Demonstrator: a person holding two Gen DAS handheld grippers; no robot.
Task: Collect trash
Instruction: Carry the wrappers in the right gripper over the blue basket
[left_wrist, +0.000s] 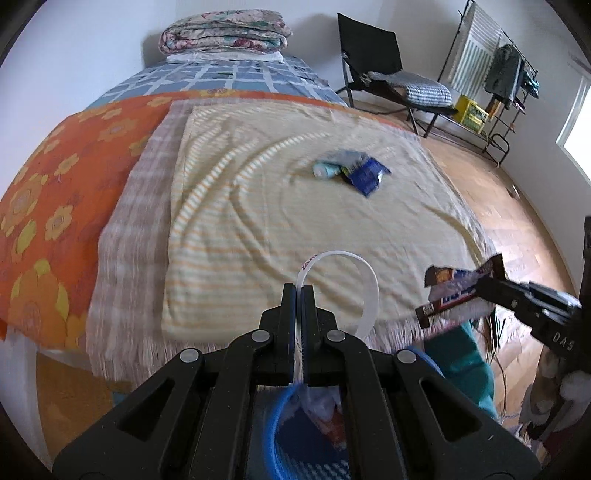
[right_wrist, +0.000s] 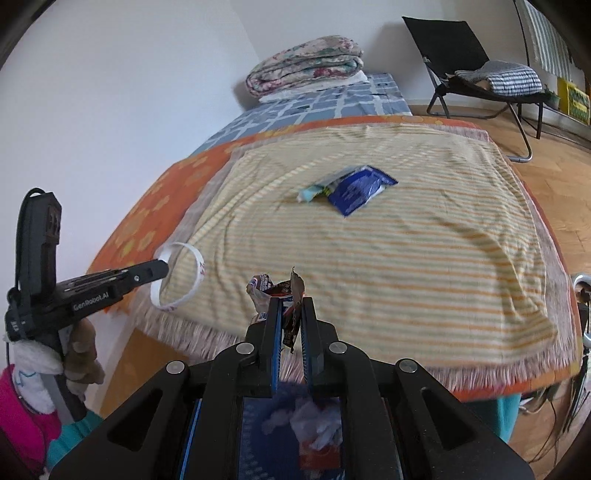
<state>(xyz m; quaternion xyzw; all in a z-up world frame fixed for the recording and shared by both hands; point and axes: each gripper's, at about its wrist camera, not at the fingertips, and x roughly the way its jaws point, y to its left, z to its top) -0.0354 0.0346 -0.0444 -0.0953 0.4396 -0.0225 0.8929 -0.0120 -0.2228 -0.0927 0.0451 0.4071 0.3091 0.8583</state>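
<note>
While both claws hang over the blue-rimmed trash bag (left_wrist: 280, 424) for dropping, left claw (left_wrist: 299, 291) pinches a thin white plastic strip loop (left_wrist: 364, 280); right claw (right_wrist: 290, 314) grips a crinkly brown snack wrapper (right_wrist: 280, 291). Glossy blue foil packet (right_wrist: 360, 188) lies on the striped bed blanket (right_wrist: 424, 258), far side.

The striped yellow blanket (right_wrist: 388, 266) is lying mostly bare across the near end of the bed (left_wrist: 55, 206), giving open room on every side of the small heap of wrappers (right_wrist: 351, 188) sitting near its middle. The folded quilt (right_wrist: 306, 62) is blocking the far end by the wall. To the right, a black folding chair (right_wrist: 476, 74) is standing on the open wooden floor (left_wrist: 491, 206), well apart from the bed.
</note>
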